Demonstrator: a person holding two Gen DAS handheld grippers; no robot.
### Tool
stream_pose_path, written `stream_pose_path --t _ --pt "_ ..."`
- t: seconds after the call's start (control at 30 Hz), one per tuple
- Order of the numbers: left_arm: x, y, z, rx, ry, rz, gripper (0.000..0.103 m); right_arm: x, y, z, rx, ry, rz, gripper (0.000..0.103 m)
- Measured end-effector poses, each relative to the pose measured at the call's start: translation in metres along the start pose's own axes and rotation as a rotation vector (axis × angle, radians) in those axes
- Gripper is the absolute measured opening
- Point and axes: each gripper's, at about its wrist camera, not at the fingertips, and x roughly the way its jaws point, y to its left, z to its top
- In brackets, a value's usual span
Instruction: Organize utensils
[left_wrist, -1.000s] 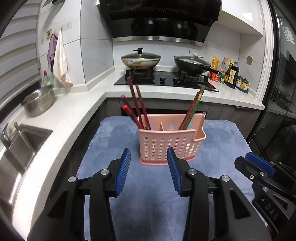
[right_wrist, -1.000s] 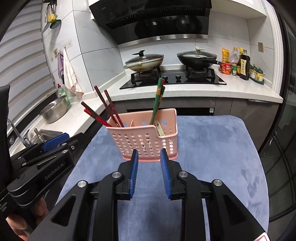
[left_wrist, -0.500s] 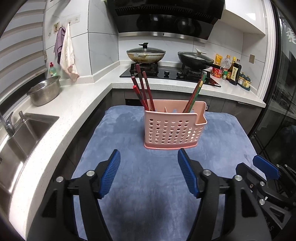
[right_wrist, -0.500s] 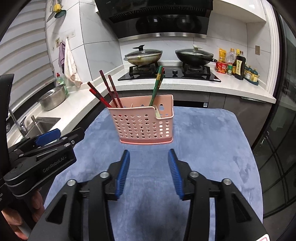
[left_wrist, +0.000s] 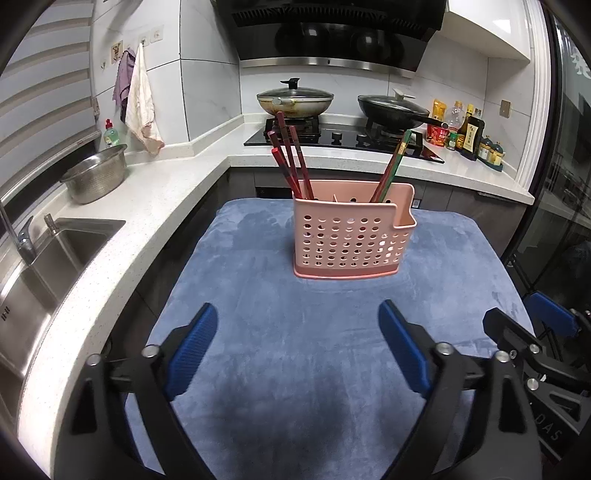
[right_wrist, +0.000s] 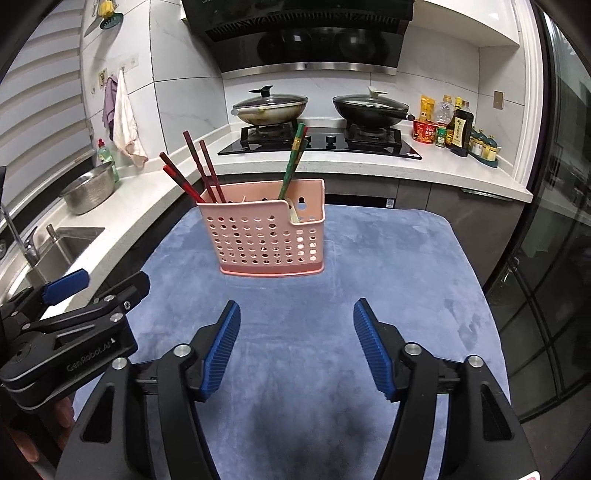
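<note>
the pink caddy (left_wrist: 352, 240) stands upright mid-cloth (left_wrist: 295, 350), red chopsticks (left_wrist: 290, 158) leaning in its left compartment and green ones (left_wrist: 393, 166) in the right, apparently sorted by colour; both the left gripper (left_wrist: 297, 349) and right gripper (right_wrist: 295, 347) hang spread and empty, well short of it, so the sorting looks finished

Left gripper (left_wrist: 297, 347) hangs low, jaws spread wide and holding nothing. Right gripper (right_wrist: 297, 347) sits alongside it, equally wide, equally bare.
</note>
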Motion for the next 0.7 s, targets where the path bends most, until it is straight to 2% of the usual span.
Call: stream_pose_path --t 0.17,0.27,0.47,0.57,0.6,0.7 --pt "0.0023 0.0011 -0.0032 0.000 0.010 0.004 0.092 0.0031 -0.0037 -0.0017 0.021 0.013 0.001 0.079" --pt "0.0040 0.0023 -0.0048 -0.009 0.017 0.003 0.094 0.0066 -0.0060 -0.0035 0.030 0.031 -0.003 0.084" --pt "0.0057 0.0042 -0.0073 -0.013 0.019 0.013 0.095 0.0073 -0.0072 -0.0055 0.031 0.023 -0.019 0.085" --pt "0.0061 0.0045 -0.0070 -0.013 0.021 0.015 0.095 0.0081 -0.0069 -0.0070 0.025 0.016 -0.021 0.091" --pt "0.0061 0.0050 -0.0070 -0.013 0.021 0.019 0.095 0.0081 -0.0060 -0.0077 0.021 0.013 -0.022 0.097" --pt "0.0069 0.0066 -0.0070 -0.015 0.020 0.025 0.096 0.0081 -0.0050 -0.0087 0.018 0.012 -0.024 0.097"
